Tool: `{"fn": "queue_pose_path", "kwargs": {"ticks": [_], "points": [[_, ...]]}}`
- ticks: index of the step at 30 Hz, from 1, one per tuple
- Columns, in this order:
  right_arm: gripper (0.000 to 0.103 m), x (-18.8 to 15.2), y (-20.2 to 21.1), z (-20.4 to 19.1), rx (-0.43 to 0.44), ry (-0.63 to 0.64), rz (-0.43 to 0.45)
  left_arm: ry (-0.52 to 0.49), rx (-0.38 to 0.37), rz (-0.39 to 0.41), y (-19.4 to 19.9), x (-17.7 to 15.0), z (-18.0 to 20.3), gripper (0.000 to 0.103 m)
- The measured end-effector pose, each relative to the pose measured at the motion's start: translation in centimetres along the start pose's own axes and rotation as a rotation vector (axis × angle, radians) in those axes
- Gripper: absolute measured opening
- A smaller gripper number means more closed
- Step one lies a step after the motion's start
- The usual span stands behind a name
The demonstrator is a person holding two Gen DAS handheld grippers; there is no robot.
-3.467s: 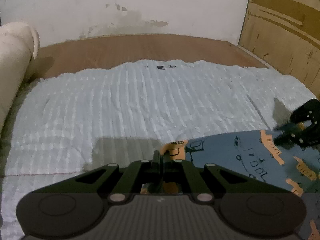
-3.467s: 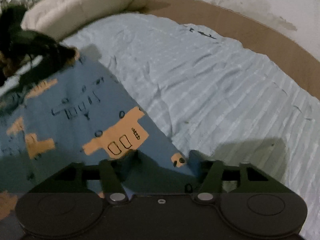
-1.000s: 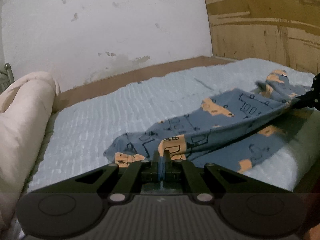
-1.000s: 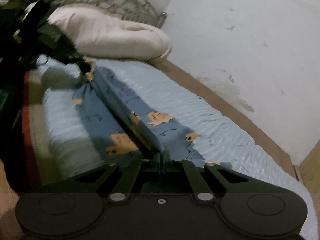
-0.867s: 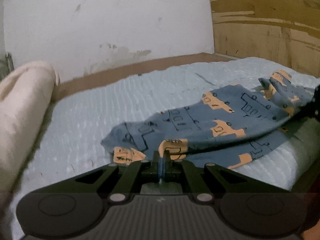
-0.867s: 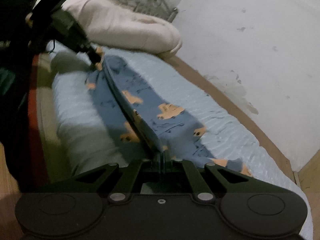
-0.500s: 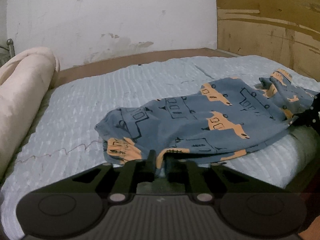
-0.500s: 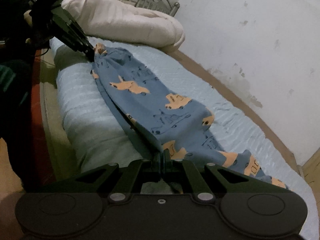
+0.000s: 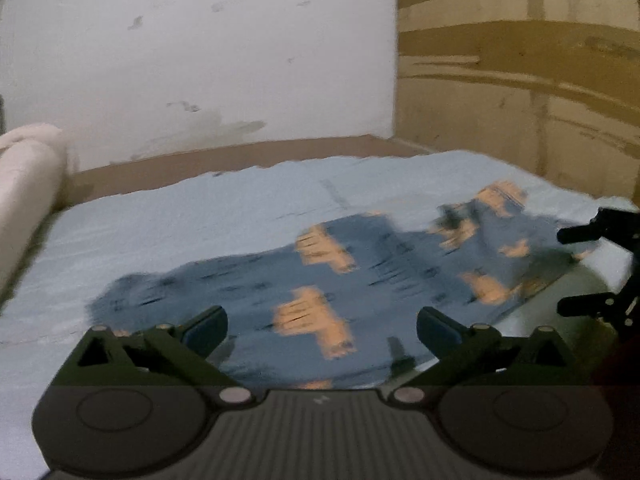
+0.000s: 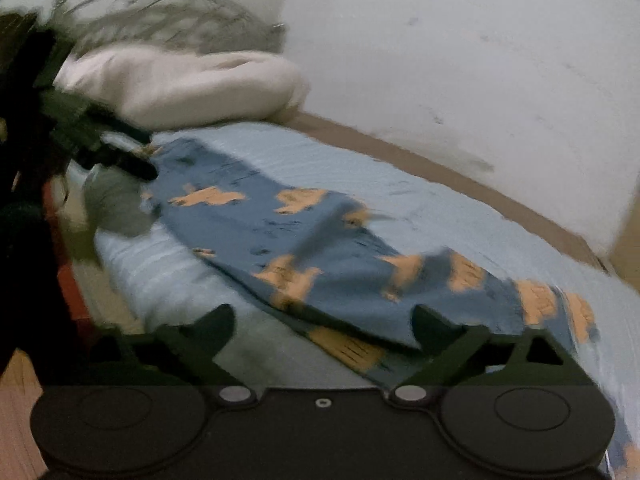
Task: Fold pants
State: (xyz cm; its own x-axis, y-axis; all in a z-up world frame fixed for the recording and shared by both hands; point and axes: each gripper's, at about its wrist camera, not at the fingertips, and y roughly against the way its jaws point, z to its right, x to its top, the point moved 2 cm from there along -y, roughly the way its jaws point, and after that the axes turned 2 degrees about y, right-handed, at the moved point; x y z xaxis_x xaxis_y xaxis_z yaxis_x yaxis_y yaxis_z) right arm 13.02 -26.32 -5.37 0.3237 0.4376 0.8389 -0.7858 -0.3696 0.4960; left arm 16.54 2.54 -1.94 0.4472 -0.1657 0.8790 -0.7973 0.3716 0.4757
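A cream blanket lies rolled at the far left of the bed. The blue pants lie flat on the sheet along its near edge. The left hand-held gripper and right hand-held gripper have just spread wide, pinching nothing.

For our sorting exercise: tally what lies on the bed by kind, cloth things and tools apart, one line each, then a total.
Pants: 1, blue with orange prints
Bed sheet: 1, pale blue
Rolled cream bedding: 1
Tongs: 2, left tongs and right tongs, both open
Total: 5
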Motion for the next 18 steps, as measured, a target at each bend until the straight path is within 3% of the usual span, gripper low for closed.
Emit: {"fn": "queue_pose_path", "kwargs": {"ticks": [5,9,14,18], "points": [[0.102,-1.9,2.3,5.4,-0.093,-0.186,-0.010,-0.052,-0.120,0.026,-2.4,1.6,5.6,0.103],[0.102,-2.8,2.9,10.4,-0.103,-0.344,-0.024,-0.153,-0.192,0.006,-4.4,2.3,10.1,0.103],[0.102,-3.1,1.6,16.0,-0.113,-0.462,-0.044,-0.355,-0.190,-0.036,-5.8,1.9,14.5,0.102],[0.101,-2.9,-0.4,20.8,-0.114,-0.571,-0.062,-0.444,-0.184,-0.069,-6.7,1.3,16.2,0.091]]}}
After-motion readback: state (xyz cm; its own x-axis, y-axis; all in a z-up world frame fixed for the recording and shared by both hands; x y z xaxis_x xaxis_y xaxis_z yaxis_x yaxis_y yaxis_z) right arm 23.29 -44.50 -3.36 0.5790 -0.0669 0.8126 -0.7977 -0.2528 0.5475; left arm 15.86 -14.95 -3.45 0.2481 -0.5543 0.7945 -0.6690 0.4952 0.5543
